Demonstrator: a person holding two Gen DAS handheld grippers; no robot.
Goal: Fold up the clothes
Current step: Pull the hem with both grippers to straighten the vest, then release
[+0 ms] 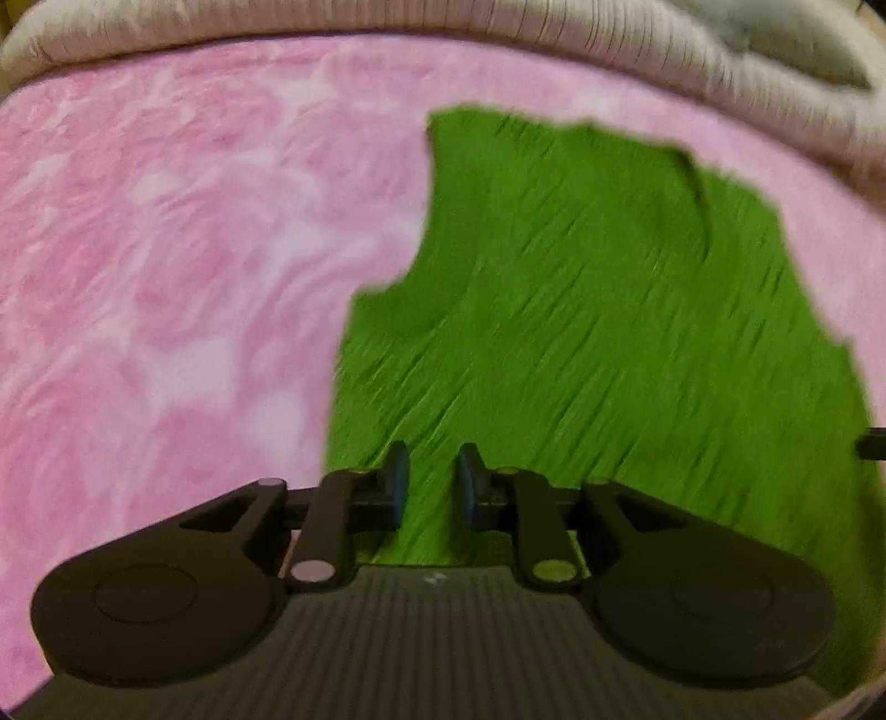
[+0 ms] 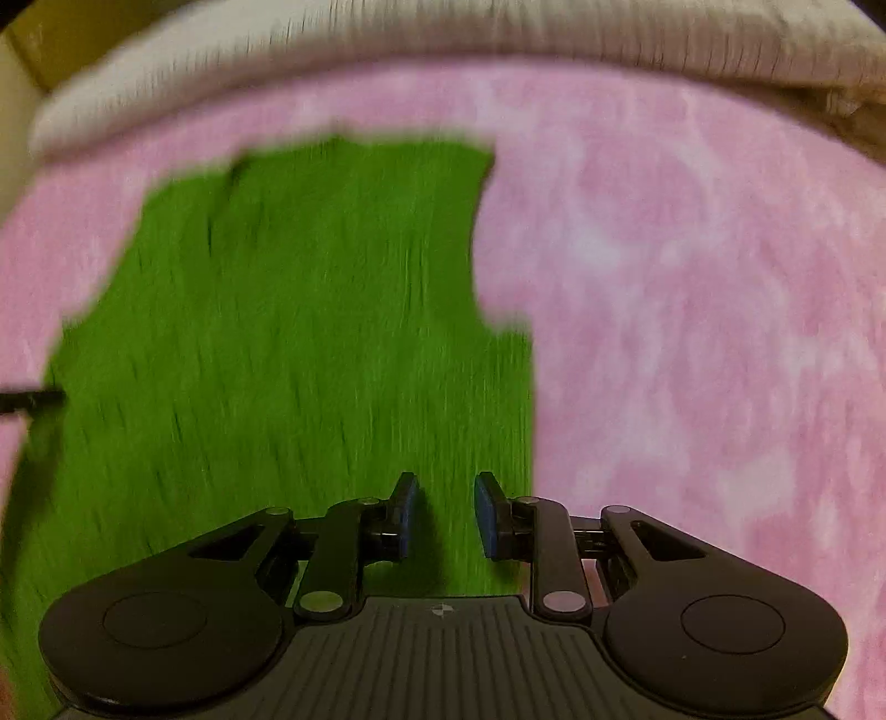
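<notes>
While both views are smeared by blur, the largest thing in them is plain enough: a pink blanket (image 1: pixel 166 266) with a paler mottled pattern, which fills most of each picture as the surface below. Along its far edge runs a cream ribbed cloth (image 1: pixel 498 39), bunched into a thick roll, and it curves across the top of both the left and the right wrist views. On the blanket lies a green garment (image 1: pixel 581 310), spread mostly flat, with a stepped outline that narrows toward the far end; a dark crease shows near its far corner. In the left wrist view it takes up the right half, and in the right wrist view (image 2: pixel 288 332) it takes up the left half, so it lies between the two tools. The left gripper (image 1: pixel 432 487) hangs over the near part of the garment, close to its left edge, its blue pads a narrow gap apart with only green cloth seen behind them and nothing pinched. The right gripper (image 2: pixel 446 512) hangs over the garment's near right edge, its pads a little wider apart and likewise holding nothing. A thin dark tip of the other tool pokes in at the side of each view.
</notes>
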